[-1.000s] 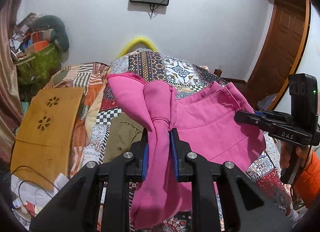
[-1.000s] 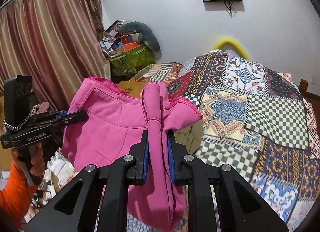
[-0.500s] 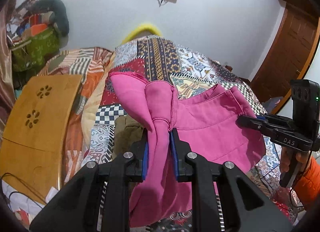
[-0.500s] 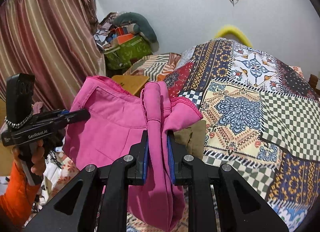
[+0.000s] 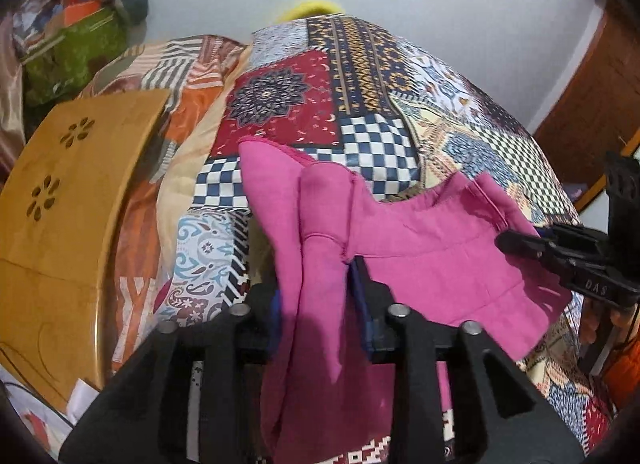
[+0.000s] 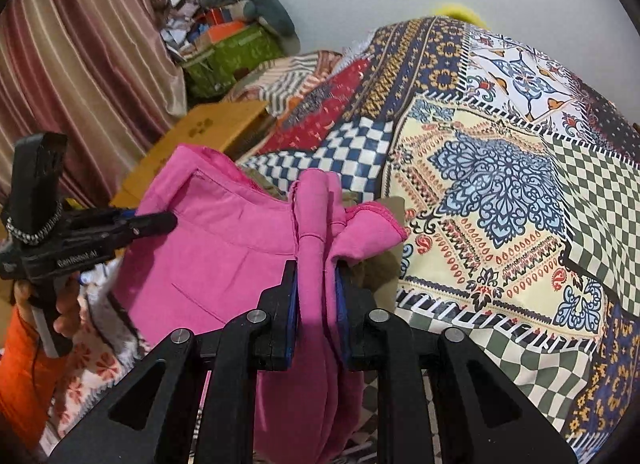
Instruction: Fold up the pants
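Observation:
The pink pants [image 5: 432, 260] hang stretched between my two grippers above the patchwork bed [image 5: 360, 76]. My left gripper [image 5: 318, 296] is shut on one bunched end of the waistband, and it shows from the side in the right wrist view [image 6: 160, 220]. My right gripper [image 6: 316, 284] is shut on the other bunched end of the pants [image 6: 224, 248], and it shows at the right of the left wrist view [image 5: 508, 242]. The rest of the fabric hangs down below both grippers.
An olive-brown garment [image 6: 380, 268] lies on the bed under the pants. A wooden lap table [image 5: 60, 200] leans at the bed's left side. A cluttered pile with a green bag [image 6: 232, 56] and a curtain [image 6: 72, 64] stand beyond it.
Both grippers have tilted and moved forward and down over the bed with the pants still held between them. The wall monitor has left the top of both views.

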Demonstrator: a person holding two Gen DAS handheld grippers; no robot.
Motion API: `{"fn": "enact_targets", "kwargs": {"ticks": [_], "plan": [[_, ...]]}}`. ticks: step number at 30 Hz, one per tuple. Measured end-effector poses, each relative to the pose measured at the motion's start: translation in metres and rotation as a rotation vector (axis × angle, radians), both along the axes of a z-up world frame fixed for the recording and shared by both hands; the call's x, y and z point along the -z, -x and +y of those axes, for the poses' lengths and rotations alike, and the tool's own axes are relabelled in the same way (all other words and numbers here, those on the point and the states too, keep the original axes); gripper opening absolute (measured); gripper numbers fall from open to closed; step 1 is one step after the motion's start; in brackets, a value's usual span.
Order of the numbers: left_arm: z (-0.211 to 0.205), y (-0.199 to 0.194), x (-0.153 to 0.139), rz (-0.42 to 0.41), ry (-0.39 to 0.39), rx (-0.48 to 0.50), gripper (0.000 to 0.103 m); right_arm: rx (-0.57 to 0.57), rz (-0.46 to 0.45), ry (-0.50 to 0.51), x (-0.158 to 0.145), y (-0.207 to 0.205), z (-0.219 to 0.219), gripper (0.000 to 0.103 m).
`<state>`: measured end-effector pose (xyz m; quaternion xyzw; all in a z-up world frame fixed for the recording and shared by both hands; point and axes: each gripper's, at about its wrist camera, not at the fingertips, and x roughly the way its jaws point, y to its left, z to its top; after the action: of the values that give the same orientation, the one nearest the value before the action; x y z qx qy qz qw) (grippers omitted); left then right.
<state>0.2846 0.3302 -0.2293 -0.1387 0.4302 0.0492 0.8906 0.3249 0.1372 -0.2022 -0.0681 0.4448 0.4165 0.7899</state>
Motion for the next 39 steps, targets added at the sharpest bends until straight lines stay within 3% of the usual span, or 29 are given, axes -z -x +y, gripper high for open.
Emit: {"fn": "enact_targets", "kwargs": {"ticks": [4,7,13,18,27,32,39], "plan": [[0.004,0.004,0.003,0.001,-0.029,-0.038,0.057,0.010,0.010,0.030,0.004,-0.002,-0.003,0.029],[0.010,0.008,0.002,0.008,-0.015,-0.043,0.058,0.028,0.021,0.046,0.007,-0.004,-0.007,0.044],[0.015,0.025,-0.003,0.015,0.019,-0.068,0.059,0.032,0.021,0.059,0.003,0.003,-0.020,0.047],[0.008,0.041,-0.022,0.018,-0.063,-0.084,0.059,0.038,0.005,0.055,-0.012,0.011,-0.033,0.047],[-0.017,0.086,-0.092,-0.089,-0.132,-0.102,0.059,0.038,-0.121,-0.025,-0.078,0.044,-0.048,0.047],[-0.052,0.121,-0.145,-0.189,-0.190,-0.089,0.059,0.008,-0.222,-0.073,-0.121,0.076,-0.053,0.047],[-0.102,0.185,-0.209,-0.351,-0.190,-0.079,0.059,-0.003,-0.316,-0.200,-0.177,0.127,-0.079,0.047]]}}
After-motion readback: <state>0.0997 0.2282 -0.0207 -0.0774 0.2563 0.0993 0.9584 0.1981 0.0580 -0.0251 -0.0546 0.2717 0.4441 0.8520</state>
